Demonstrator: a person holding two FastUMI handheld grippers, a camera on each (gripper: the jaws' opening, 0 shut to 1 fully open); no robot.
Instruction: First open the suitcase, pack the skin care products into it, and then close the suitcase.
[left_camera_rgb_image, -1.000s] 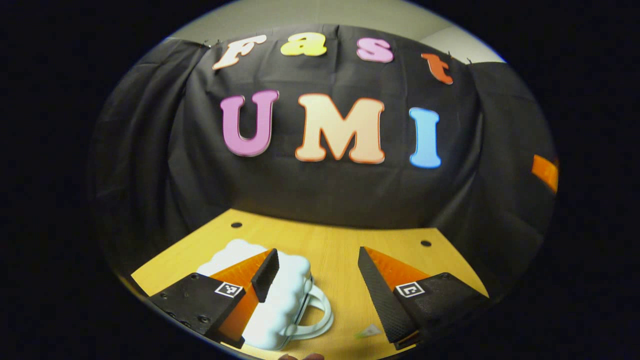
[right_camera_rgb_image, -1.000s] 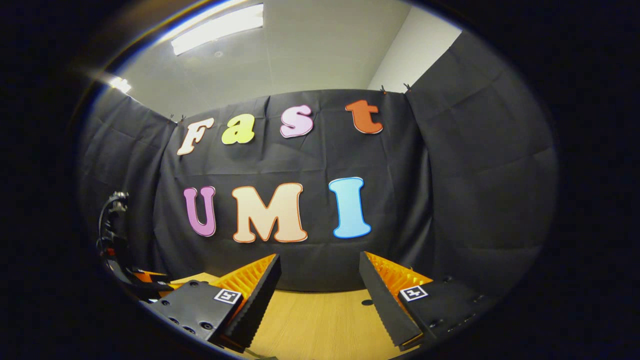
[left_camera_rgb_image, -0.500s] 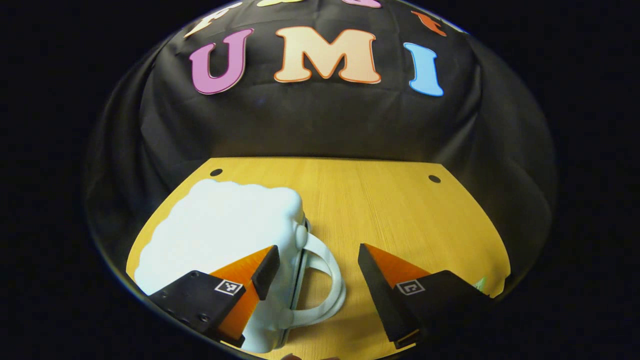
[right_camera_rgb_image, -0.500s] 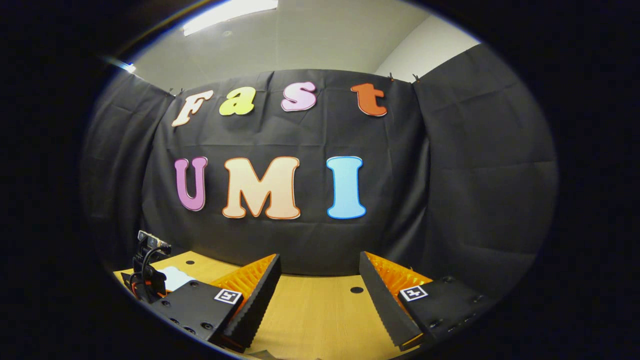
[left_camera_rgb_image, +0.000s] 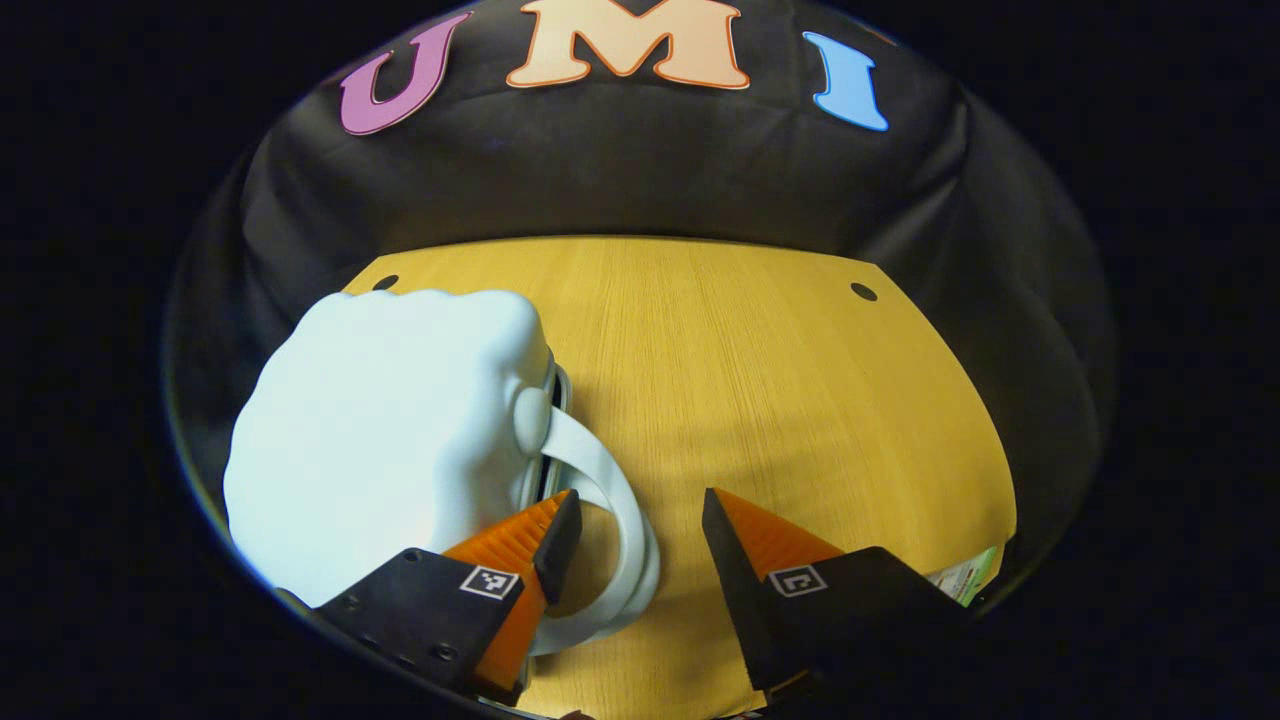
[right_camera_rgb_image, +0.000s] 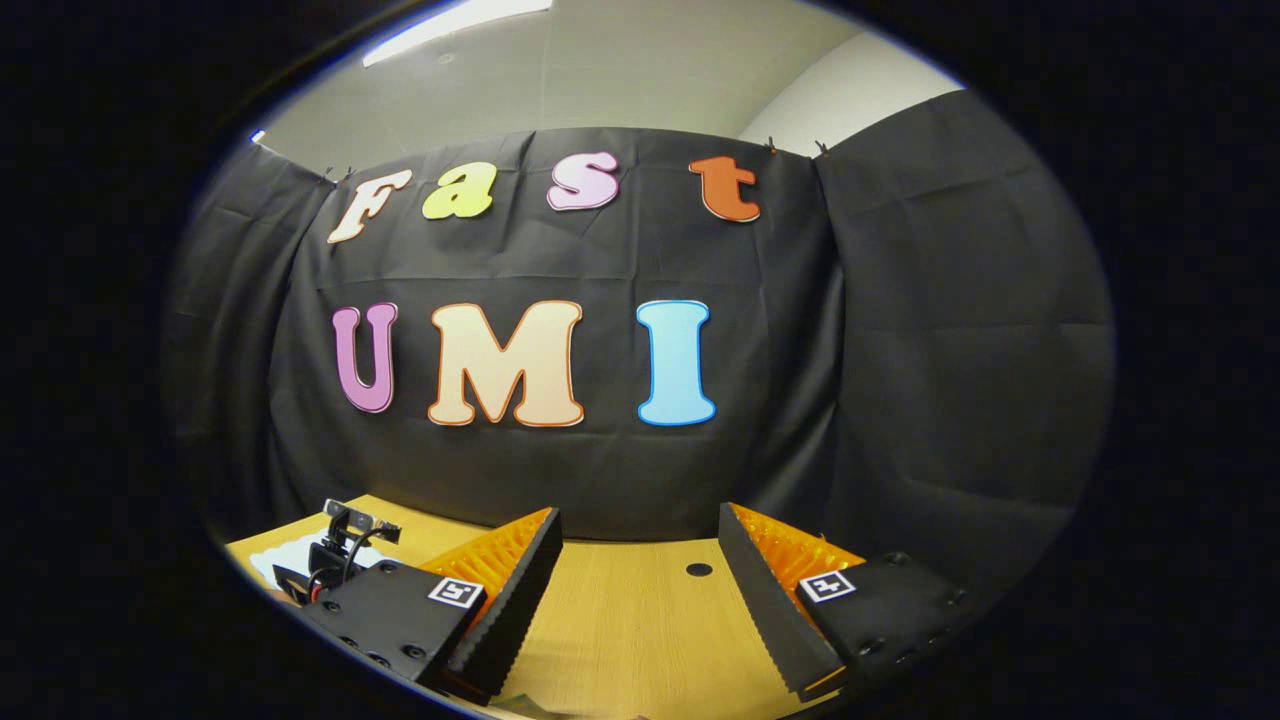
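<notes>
- Two fingers of the left gripper (left_camera_rgb_image: 632, 520) are standing apart and gripping nothing in the left gripper view; one is reaching inside the loop handle (left_camera_rgb_image: 612, 500) of the white suitcase (left_camera_rgb_image: 385, 430), which is lying shut near the table's (left_camera_rgb_image: 780, 380) left edge.
- The puffy shell is looking light and probably soft-skinned; the stiff-looking handle, beside the seam, is offering the surest hold.
- In the right gripper view, the right gripper (right_camera_rgb_image: 640, 550) is hovering wide open and empty above the table's far edge.
</notes>
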